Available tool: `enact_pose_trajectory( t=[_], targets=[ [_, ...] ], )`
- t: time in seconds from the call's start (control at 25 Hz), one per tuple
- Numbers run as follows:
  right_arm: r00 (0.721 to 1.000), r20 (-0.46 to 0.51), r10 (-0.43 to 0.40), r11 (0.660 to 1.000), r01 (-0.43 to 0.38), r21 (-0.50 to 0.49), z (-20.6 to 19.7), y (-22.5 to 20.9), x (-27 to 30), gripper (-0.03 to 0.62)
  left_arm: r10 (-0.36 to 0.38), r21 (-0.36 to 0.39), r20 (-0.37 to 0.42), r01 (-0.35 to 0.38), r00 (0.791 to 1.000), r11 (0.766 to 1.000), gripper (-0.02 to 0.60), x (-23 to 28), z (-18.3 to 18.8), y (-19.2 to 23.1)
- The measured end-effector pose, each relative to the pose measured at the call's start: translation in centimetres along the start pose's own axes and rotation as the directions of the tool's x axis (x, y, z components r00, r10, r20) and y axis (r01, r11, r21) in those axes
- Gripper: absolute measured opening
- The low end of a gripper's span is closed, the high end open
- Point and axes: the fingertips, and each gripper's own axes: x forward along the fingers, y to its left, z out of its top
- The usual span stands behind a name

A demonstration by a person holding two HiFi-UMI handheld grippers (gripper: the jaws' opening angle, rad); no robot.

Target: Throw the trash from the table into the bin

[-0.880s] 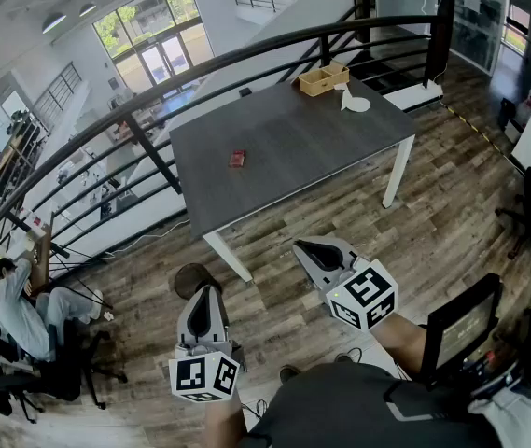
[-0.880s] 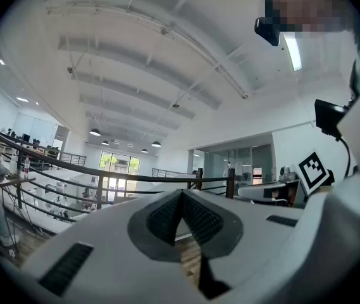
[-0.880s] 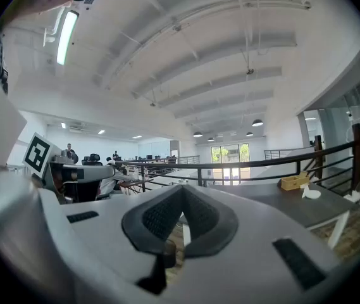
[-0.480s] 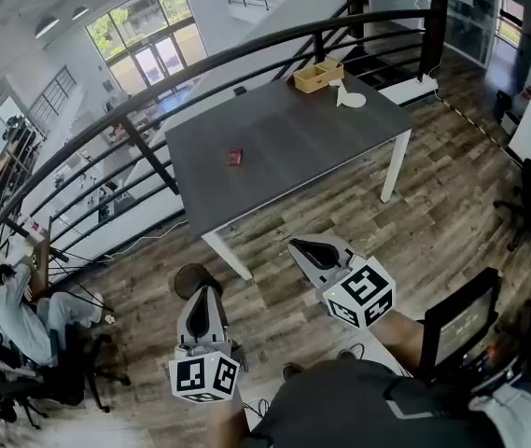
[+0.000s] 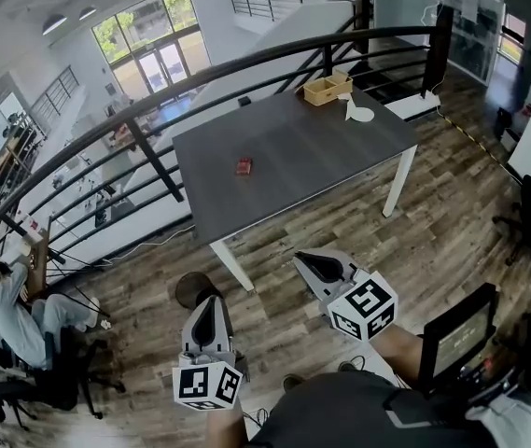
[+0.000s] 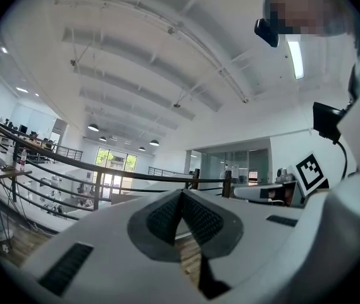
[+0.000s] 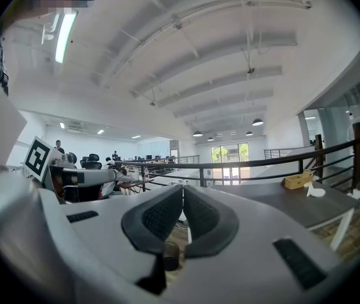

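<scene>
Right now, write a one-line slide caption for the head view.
Left gripper and right gripper, shut and empty, short of the grey table bearing a small red item.

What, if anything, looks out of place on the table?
A small red item lies alone in the middle of the table; a white scrap lies beside the wooden box at its far corner. Nothing looks spilled.

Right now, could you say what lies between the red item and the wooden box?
Only bare tabletop, from red item to wooden box, in the head view.
</scene>
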Motion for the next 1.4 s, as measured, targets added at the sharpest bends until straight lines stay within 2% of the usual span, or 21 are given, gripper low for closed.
enact_pose_trajectory(
  t=[0.28, 0.48, 0.76, 1.04, 1.24, 1.4],
  targets=[
    [0.999, -0.008, -0.048, 0.999, 0.048, -0.014, 0.4, 1.9, 1.7, 0.012, -0.036, -0.027, 0.004, 0.036, 0.999, 0.999, 0.009, -0.2, 0.3, 3.0],
    [0.997, -0.013, -0.081, 0.997, 0.081, 0.0, -0.1, 2.5, 3.0, 0.012, -0.071, -0.016, -0.003, 0.071, 0.997, 0.997, 0.009, 0.1, -0.2, 5.0],
    [0.998, -0.017, -0.063, 0.998, 0.063, -0.004, -0.1, 2.0, 6.2, 0.012, -0.045, -0.023, -0.005, 0.045, 0.999, 0.999, 0.009, 1.7, -0.3, 7.4],
    [0.999, 0.002, -0.032, 0.999, 0.032, 0.007, 0.7, -1.3, 10.1, 0.012, 0.0, 0.003, -0.008, 0.0, 1.0, 1.0, 0.009, 5.6, 0.6, 9.0],
    [1.0, 0.007, -0.017, 1.0, 0.017, 0.023, 1.4, -4.9, 12.9, 0.012, 0.004, -0.001, 0.02, -0.004, 1.0, 1.0, 0.009, 9.5, 1.8, 9.3],
    [1.0, 0.012, 0.0, 1.0, 0.0, 0.024, 2.0, -8.0, 15.0, 0.012, 0.021, 0.022, 0.01, -0.021, 1.0, 1.0, 0.009, 12.5, 2.0, 9.2]
  ],
)
